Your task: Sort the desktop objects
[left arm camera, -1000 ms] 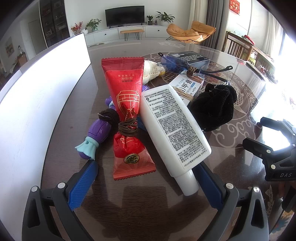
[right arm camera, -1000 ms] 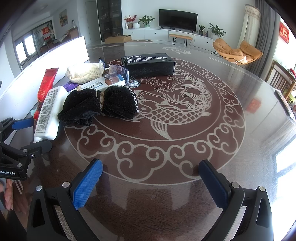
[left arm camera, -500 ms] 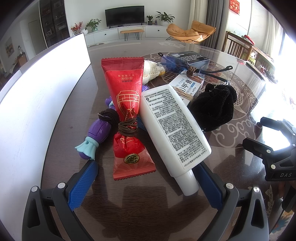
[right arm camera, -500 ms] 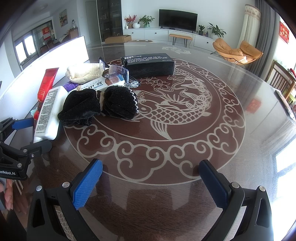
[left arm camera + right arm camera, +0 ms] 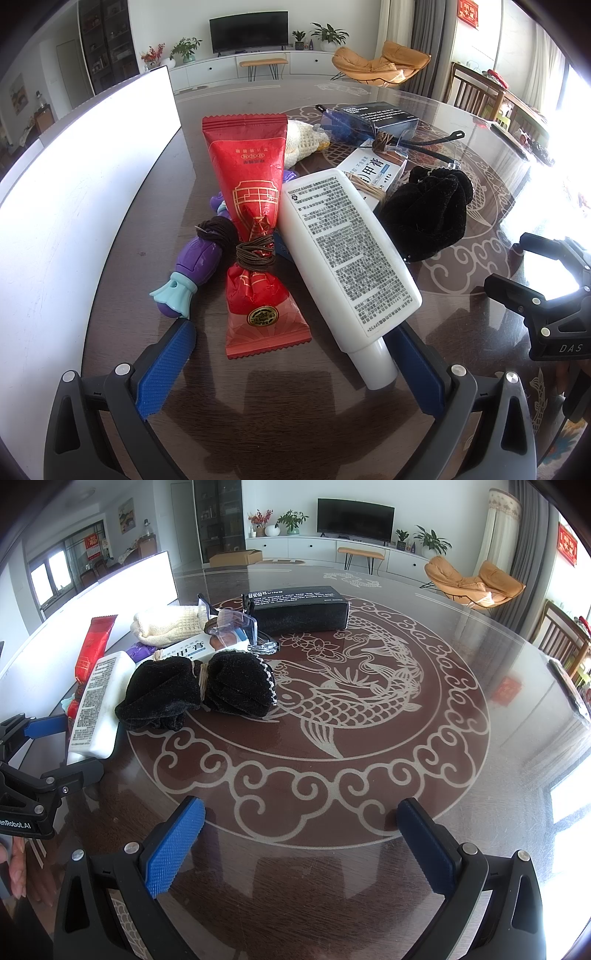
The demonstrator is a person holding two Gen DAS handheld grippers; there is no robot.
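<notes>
Red pouch, white bottle, black cloth

We see a glossy dark wood tabletop under a reflective glaze, a shiny red foil pouch, a smooth white plastic bottle, fuzzy black cloth, cream knit, and ribbed blue tool pads.

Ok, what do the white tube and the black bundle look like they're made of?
White tube: looks like smooth matte plastic, with printed text on its flat face and a round cap. Black bundle: apparently soft, fuzzy fabric, perhaps velvet or knit, with a napped surface, cinched in the middle by a tie.
</notes>
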